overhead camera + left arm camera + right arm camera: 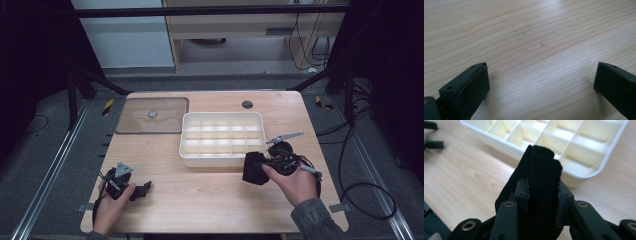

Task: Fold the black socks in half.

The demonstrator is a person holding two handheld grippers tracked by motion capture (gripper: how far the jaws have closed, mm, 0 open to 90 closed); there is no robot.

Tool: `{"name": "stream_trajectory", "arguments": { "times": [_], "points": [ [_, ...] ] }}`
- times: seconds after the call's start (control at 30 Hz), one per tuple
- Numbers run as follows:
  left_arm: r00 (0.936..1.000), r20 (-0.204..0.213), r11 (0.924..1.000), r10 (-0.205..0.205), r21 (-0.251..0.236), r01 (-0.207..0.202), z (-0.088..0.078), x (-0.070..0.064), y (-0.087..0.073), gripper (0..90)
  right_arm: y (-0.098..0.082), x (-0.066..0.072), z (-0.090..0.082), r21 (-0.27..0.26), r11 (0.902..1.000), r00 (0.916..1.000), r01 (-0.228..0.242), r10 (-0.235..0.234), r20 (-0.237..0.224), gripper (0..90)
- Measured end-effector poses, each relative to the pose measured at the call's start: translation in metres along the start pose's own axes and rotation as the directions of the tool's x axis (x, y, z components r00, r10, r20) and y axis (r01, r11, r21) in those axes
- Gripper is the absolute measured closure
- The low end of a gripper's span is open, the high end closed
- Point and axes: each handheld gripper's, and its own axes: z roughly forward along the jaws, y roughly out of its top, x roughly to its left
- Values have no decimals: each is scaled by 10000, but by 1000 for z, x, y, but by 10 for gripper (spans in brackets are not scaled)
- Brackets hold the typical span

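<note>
Black folded fabric (541, 187), a ribbed, knit-looking piece doubled over on itself, sits clamped between the jaws of the right gripper (541, 192), its folded top standing above the pads and a loose flap hanging down on one side; in the high view the same dark bundle (255, 167) is held just off the wooden table (200, 200), right beside the front right corner of the white divided tray (189, 150). I judge it light and soft; it will sag and unfold wherever it is not pinched, so the best hold is across the doubled thickness near the fold, as the jaws have it now, narrowed on the cloth with the pads pressing both faces; the weave looks grippy, not slippery, and nothing about it seems fragile. A hold on a single edge would probably let the rest drape and catch on the tray wall; lowering it into a compartment may need the bundle kept compact, since the cells look small beside it.

The tray's compartments look empty. Farther off, a clear lid (152, 115) with a round knob lies flat on the table to the tray's left. The left gripper (541, 82) rests low over bare wood near the front left edge, its jaws wide apart with nothing between them.
</note>
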Motion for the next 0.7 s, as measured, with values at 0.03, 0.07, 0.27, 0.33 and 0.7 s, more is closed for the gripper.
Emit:
{"name": "stream_trajectory", "arguments": {
  "times": [0.03,0.07,0.27,0.33,0.7],
  "points": [
    [10000,-1,10000,-1,-3,1,0,0,0,0,8,-5,-5,-32,10000,9998,-6,6,222,692],
    [10000,1,10000,-1,1,1,0,0,0,0,12,-7,-8,-40,10000,9993,-18,20,362,692],
    [10000,5,10000,25,5,-25,0,0,0,0,39,-23,-23,-286,9996,9940,-49,80,1090,692],
    [10000,1,10000,31,9,-31,0,0,0,0,47,-25,-26,-380,9993,9917,37,12,1288,692],
    [10000,-28,10000,-52,-31,52,0,-2,0,0,69,-28,-33,-695,9974,9864,204,-87,1638,689]
  ]
}}
